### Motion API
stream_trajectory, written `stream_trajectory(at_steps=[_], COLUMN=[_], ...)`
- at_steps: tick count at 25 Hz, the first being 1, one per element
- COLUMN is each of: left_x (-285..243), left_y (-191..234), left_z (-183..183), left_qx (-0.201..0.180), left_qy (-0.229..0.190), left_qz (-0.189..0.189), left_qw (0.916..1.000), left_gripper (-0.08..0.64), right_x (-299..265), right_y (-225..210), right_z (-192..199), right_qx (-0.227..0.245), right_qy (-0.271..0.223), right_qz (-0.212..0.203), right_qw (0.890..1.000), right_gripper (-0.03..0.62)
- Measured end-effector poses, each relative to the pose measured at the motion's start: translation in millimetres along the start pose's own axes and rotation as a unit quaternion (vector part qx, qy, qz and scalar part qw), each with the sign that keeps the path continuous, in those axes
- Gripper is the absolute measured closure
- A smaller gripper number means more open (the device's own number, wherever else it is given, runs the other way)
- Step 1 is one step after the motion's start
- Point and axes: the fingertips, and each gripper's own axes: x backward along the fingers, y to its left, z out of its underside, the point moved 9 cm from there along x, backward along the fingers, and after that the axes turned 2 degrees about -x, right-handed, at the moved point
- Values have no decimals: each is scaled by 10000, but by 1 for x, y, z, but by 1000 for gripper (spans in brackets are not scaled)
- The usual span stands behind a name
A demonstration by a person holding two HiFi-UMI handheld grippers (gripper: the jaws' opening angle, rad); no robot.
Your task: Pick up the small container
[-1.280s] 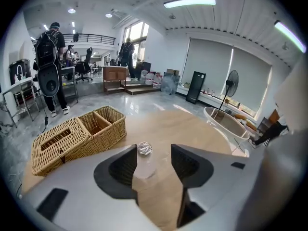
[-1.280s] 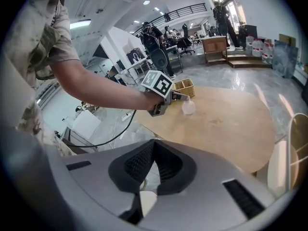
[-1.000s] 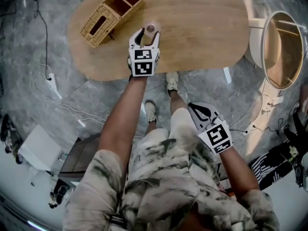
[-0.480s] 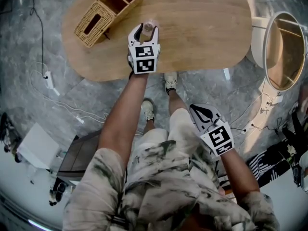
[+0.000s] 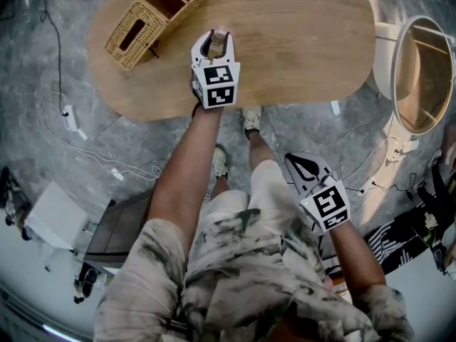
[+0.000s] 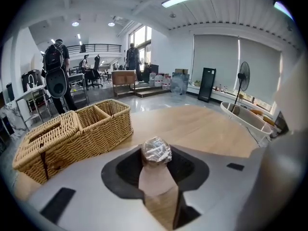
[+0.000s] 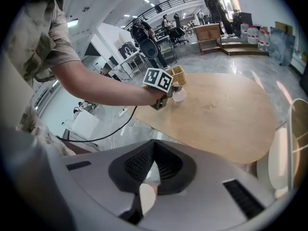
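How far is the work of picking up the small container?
Done: the left gripper is at the small container. In hand: its jaws have just been closing around it, pads apparently touching its sides. Left: lifting it off the table, where it seems to stand.

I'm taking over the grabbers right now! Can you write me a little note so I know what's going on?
Left gripper: its jaws have just been closing and now look pressed on both sides of the small container, which has a crinkly wrapped top.
Right gripper: shut, empty, held low by the person's leg, away from the table.
Things: the container stands on the wooden table, near its front edge, beside the wicker basket.
Done: reach and grip.
Left to do: lift the container; it does not look raised yet.
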Motion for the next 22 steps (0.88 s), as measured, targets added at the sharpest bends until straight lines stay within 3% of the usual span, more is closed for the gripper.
stream_trajectory(at_steps=[22], left_x=[16], left_y=[10], left_z=[-20], left_qx=[-25], left_qy=[58], left_qz=[271], left_qw=[9996], left_gripper=[411], right_x=[-4], right_y=[4], right_z=[-7], right_qx=[81], right_qy=[-104], right_qz=[-26], right_qw=[9999], right_gripper=[571])
